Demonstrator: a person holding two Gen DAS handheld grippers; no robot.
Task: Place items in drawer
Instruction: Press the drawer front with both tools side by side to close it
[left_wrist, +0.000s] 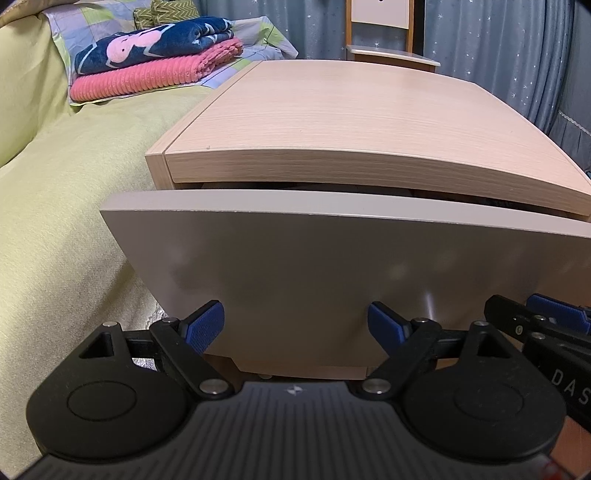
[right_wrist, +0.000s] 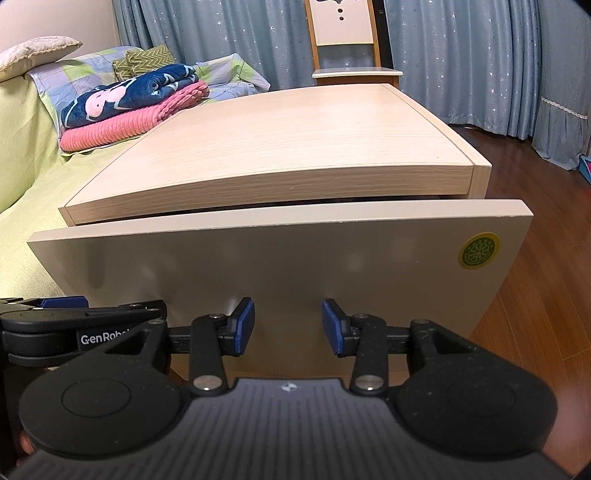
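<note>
1. Bed (left_wrist: 55, 206) with yellow-green cover is lying left of the nightstand (left_wrist: 351, 110); folded blankets (left_wrist: 155, 62) are sitting near its pillows.
2. Nightstand is standing between bed and wooden floor (right_wrist: 546, 295); its light wood top is bare.
3. Drawer (left_wrist: 332, 266) is sitting slightly pulled out, a dark gap showing under the top (contents cannot be made out); a round green sticker (right_wrist: 479, 249) is marking its front corner.
4. Left gripper (left_wrist: 295, 325) is hovering at the drawer front, jaws spread, grasping nothing.
5. Right gripper (right_wrist: 288, 325) is facing the same front, jaws parted, empty (contact unclear).
</note>
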